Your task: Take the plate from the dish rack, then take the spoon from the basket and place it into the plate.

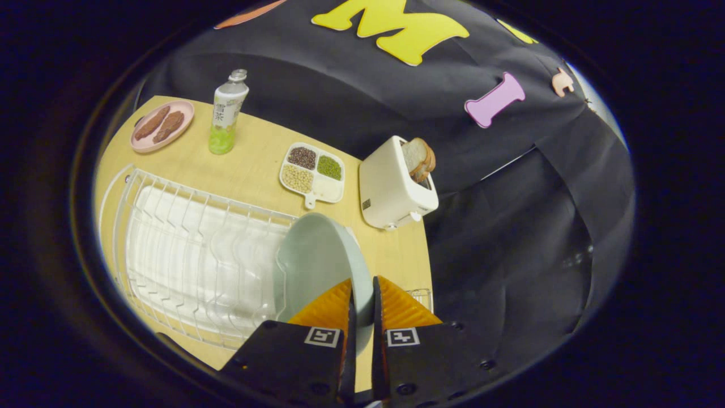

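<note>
- I see the wooden table (249, 164) spread beyond the fingers, with the white wire dish rack (187, 255) taking up its near side.
- The pale green plate (317, 263) stands on edge at the rack's end nearest the fingers. Its rim runs down between them and the rest rises just ahead. I cannot tell whether it rests in the rack or has lifted clear.
- My gripper (362, 294) is clenched on that rim, one finger on each face, the gap between them narrow.
- I judge the plate stiff, glazed, slick and breakable. Held by the rim alone, its weight hangs out ahead of the fingers, so it may pivot or slide. I would keep the grip firm and well in from the edge.
- The white toaster (396, 192) with bread slices stands beyond the plate, apart from it.
- A corner of a wire basket (420, 294) shows just beside the fingers. The spoon I cannot make out.
- Farther off: a four-part tray of beans (312, 173), a bottle (227, 113), a pink dish (163, 126).
</note>
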Demonstrator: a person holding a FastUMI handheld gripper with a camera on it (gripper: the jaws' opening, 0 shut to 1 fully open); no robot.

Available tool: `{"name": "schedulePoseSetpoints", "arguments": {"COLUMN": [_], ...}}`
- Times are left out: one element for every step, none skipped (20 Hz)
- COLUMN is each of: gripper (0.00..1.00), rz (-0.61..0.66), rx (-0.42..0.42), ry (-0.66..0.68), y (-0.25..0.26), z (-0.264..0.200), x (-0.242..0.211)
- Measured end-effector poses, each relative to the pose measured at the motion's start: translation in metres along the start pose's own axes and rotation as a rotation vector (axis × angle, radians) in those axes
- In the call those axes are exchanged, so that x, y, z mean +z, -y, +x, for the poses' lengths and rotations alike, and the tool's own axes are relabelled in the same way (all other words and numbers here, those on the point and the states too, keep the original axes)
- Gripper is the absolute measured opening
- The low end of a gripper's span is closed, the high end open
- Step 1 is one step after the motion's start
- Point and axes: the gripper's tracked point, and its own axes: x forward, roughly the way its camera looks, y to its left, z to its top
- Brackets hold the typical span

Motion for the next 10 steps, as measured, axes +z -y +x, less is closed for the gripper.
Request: {"name": "schedulePoseSetpoints", "arguments": {"gripper": [0.17,0.16,0.16,0.16,0.16,0.16,0.16,0.16,0.16,0.16], "rz": [0.018,0.031,0.031,0.029,0.035,0.051,0.064,0.079,0.105,0.133], "rx": [-0.037,-0.071,-0.091,-0.104,-0.126,-0.142,-0.155,-0.16,-0.146,-0.107], "ry": [0.024,0.044,0.054,0.061,0.071,0.087,0.101,0.115,0.133,0.164], "y": [0.002,0.004,0.005,0.004,0.007,0.011,0.015,0.02,0.025,0.026], "z": [-0.002,-0.008,-0.013,-0.015,-0.017,-0.018,-0.019,-0.019,-0.022,-0.023], "x": [0.002,0.004,0.003,0.001,0.0,0.0,-0.002,-0.004,-0.007,-0.009]}}
